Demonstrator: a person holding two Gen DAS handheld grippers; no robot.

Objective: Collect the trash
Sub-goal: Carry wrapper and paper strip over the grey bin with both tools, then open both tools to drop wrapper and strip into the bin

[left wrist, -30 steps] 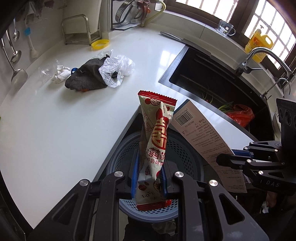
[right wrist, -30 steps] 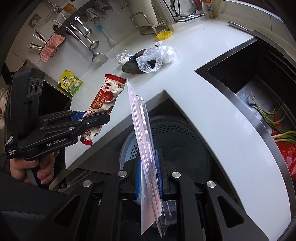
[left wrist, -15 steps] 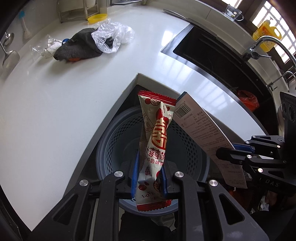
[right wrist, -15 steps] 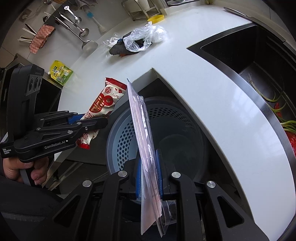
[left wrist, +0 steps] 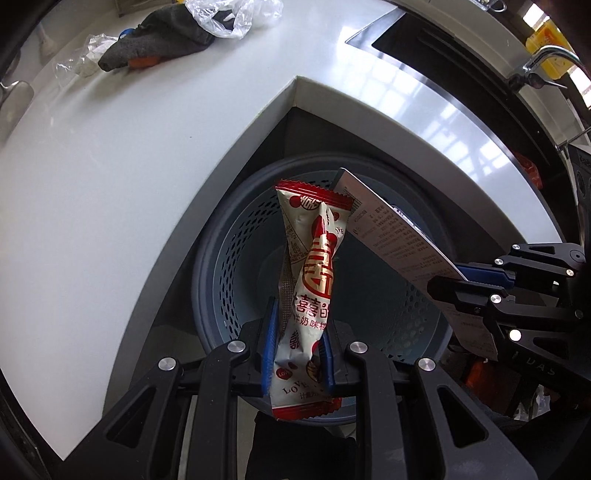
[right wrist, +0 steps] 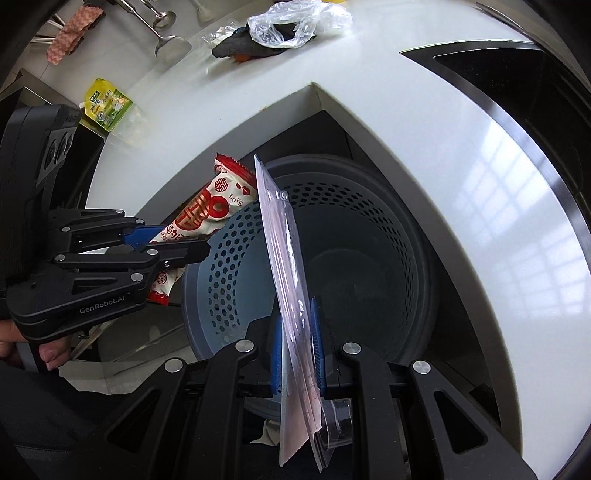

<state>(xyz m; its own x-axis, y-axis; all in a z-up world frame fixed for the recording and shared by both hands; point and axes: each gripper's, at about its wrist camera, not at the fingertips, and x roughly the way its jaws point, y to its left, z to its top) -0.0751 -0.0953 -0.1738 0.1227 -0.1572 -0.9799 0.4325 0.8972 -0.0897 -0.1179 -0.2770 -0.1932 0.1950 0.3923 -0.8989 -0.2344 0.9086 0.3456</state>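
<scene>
The red-and-white snack wrapper (left wrist: 312, 280) stood upright between the blue pads of the left gripper (left wrist: 297, 345), which was clamped on its lower half, its serrated top edge raised over the mouth of the perforated grey bin (left wrist: 236, 266). In the right wrist view the same wrapper (right wrist: 205, 218) slanted out of the left gripper (right wrist: 173, 242) at the bin's left rim. Just beside it, the flat blister pack (right wrist: 291, 295), clear plastic on a printed card, was pinched edge-on by the right gripper (right wrist: 297, 352) and also hung above the bin (right wrist: 221, 280). From the left wrist view the pack's printed back (left wrist: 399, 251) faced the camera, leaning toward the wrapper's top, with the right gripper (left wrist: 465, 280) closed on its lower end. Whether the two pieces touched could not be told.

The bin sat on the floor in the inner corner of the white desk (left wrist: 110, 177). Well apart, at the back of the desk, lay a dark cloth (left wrist: 162, 40) with a crumpled clear plastic bag (left wrist: 236, 16) on it and a smaller clear wrapper (left wrist: 85, 64) beside it. A black sink (right wrist: 517, 77) was set into the desk to the right, and a green-yellow packet (right wrist: 107, 105) lay on the left.
</scene>
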